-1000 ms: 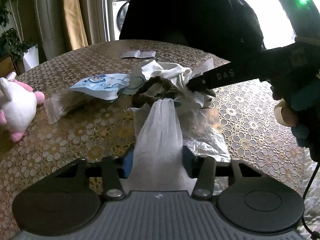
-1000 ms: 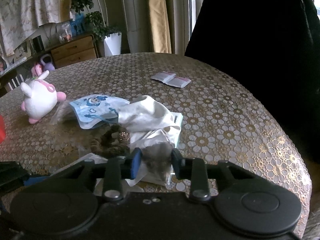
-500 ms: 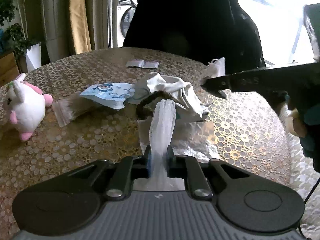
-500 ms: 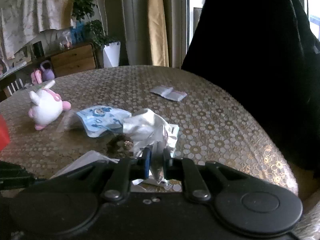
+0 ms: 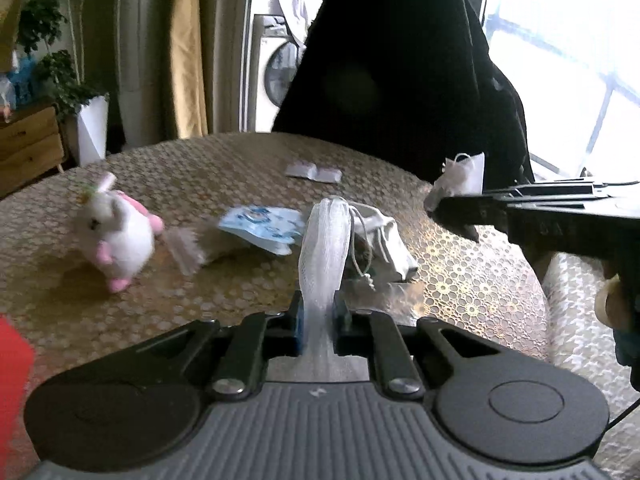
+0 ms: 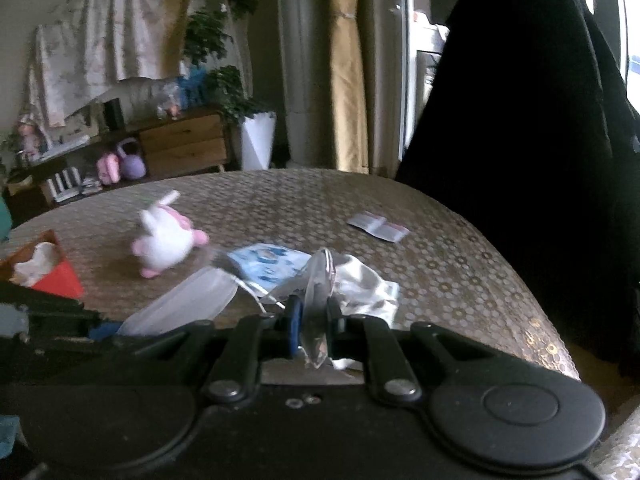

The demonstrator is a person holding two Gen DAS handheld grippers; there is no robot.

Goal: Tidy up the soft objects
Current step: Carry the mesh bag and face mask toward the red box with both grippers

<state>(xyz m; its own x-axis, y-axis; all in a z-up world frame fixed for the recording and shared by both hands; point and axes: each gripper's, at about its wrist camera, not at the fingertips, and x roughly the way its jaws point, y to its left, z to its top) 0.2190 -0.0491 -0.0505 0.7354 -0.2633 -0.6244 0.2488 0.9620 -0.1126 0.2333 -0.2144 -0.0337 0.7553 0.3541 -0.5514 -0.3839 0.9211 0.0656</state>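
White mesh bag (image 5: 325,252) is pinched in left gripper (image 5: 318,314), lifted above table (image 5: 472,280). Clear plastic bag (image 6: 318,300) is clamped in right gripper (image 6: 312,324); only left view shows its crumpled corner sticking out of the jaws. Fuzzy white-pink plush (image 5: 116,232) lies nr table's left edge; red box (image 6: 48,268) seen properly in right view only.

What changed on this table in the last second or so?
Both grippers closed and rose. The left gripper pinched the white mesh bag and lifted it; the right gripper clamped a clear plastic bag and raised it. The plush toy, blue packet and white cloth stayed on the table.
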